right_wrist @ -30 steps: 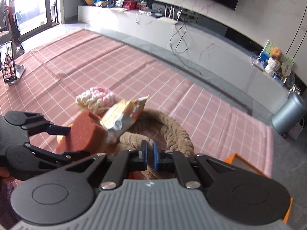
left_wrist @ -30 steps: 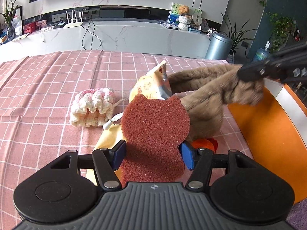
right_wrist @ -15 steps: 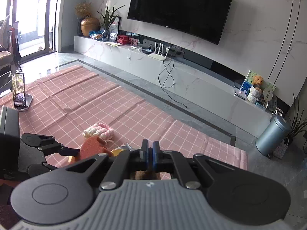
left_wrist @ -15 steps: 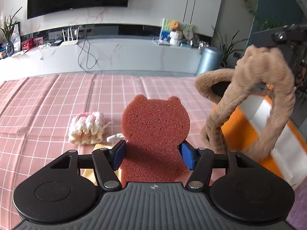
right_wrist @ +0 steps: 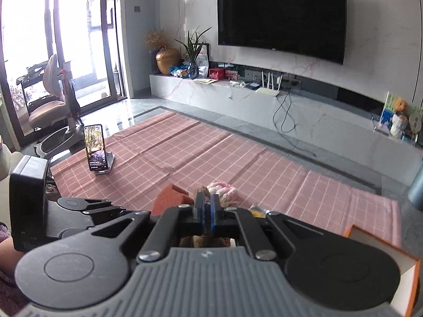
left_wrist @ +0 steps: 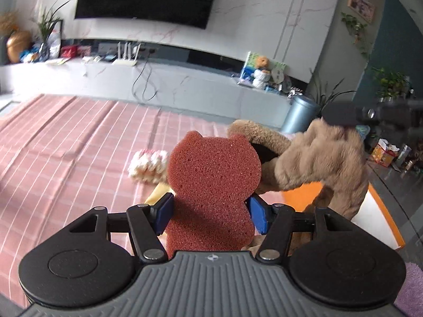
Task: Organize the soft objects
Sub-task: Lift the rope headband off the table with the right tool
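Clamped between the blue pads of the left gripper [left_wrist: 210, 211] is a reddish-brown cat-shaped foam sponge [left_wrist: 211, 182], held upright above the pink checked cloth [left_wrist: 66, 153]. To its right, a tan fluffy plush band [left_wrist: 322, 158] is pinched by the right gripper [right_wrist: 207, 208], whose jaws are nearly together on a fold of it, and is hung over the orange-rimmed box [left_wrist: 380, 211]. A pink-and-cream crocheted piece [left_wrist: 148, 165] is left on the cloth. For a clean drop, the band should be lowered well inside the rim before release, so that no loop is draped over the edge.
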{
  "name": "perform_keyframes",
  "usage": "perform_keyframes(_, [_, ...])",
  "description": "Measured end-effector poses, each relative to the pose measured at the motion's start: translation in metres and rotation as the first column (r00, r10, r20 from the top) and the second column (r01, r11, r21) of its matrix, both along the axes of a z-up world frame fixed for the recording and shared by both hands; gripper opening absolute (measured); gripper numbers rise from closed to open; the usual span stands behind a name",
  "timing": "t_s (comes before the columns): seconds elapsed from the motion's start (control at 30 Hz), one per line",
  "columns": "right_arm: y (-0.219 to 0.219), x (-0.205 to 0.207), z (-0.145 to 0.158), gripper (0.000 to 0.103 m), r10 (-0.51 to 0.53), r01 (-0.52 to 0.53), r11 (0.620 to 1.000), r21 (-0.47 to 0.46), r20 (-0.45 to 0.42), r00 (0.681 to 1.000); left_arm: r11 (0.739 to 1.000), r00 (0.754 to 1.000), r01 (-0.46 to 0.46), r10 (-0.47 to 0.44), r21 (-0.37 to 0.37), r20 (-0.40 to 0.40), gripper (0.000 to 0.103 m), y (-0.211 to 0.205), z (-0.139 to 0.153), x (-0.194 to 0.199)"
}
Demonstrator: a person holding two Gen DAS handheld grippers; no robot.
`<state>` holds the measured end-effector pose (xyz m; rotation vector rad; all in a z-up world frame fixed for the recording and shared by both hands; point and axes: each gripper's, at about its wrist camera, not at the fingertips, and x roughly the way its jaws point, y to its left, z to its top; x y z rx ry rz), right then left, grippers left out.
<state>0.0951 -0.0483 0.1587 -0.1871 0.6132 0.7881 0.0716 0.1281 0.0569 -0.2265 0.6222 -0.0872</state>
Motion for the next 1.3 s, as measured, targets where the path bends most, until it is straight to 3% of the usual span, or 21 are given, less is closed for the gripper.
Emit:
perform_keyframes(0.27, [0.008, 0.004, -0.115, 0.001, -0.072, 0.079, 0.997, 0.022, -0.227, 0.971, 0.993, 0.986, -0.087, 0.074, -0.085, -0.148, 0.069, 0.025, -0.055, -0.022])
perform_keyframes(0.53, [0.014, -0.01, -0.183, 0.004, -0.089, 0.081, 0.996, -0.041, -0.27, 0.959, 0.988, 0.968, -0.113, 0.084, -0.109, -0.238, 0.069, 0.031, -0.095, -0.037])
perform_keyframes(0.6, [0.016, -0.011, -0.189, 0.011, -0.078, 0.065, 0.996, -0.055, -0.276, 0.958, 0.989, 0.965, -0.107, 0.079, -0.101, -0.25, 0.069, 0.029, -0.101, -0.035])
perform_keyframes(0.63, [0.017, -0.012, -0.19, 0.029, -0.07, 0.056, 0.997, -0.06, -0.273, 0.959, 0.99, 0.964, -0.103, 0.076, -0.092, -0.256, 0.069, 0.027, -0.105, -0.035])
perform_keyframes(0.73, [0.017, -0.008, -0.189, 0.053, -0.087, 0.072, 0.995, -0.074, -0.234, 0.968, 0.991, 0.963, -0.098, 0.073, -0.088, -0.259, 0.069, 0.026, -0.11, -0.036])
perform_keyframes(0.83, [0.013, 0.003, -0.188, 0.074, -0.073, 0.061, 0.997, -0.049, -0.278, 0.958, 0.988, 0.962, -0.11, 0.078, -0.111, -0.262, 0.069, 0.031, -0.11, -0.036])
perform_keyframes(1.17, [0.042, 0.003, -0.213, 0.072, 0.042, -0.086, 0.989, -0.123, -0.328, 0.944, 0.981, 0.956, -0.148, 0.11, -0.123, -0.273, 0.069, 0.048, -0.109, -0.036])
perform_keyframes(1.3, [0.06, 0.001, -0.213, 0.07, 0.063, -0.113, 0.981, -0.161, -0.287, 0.956, 0.99, 0.956, -0.13, 0.109, -0.061, -0.274, 0.069, 0.042, -0.105, -0.038])
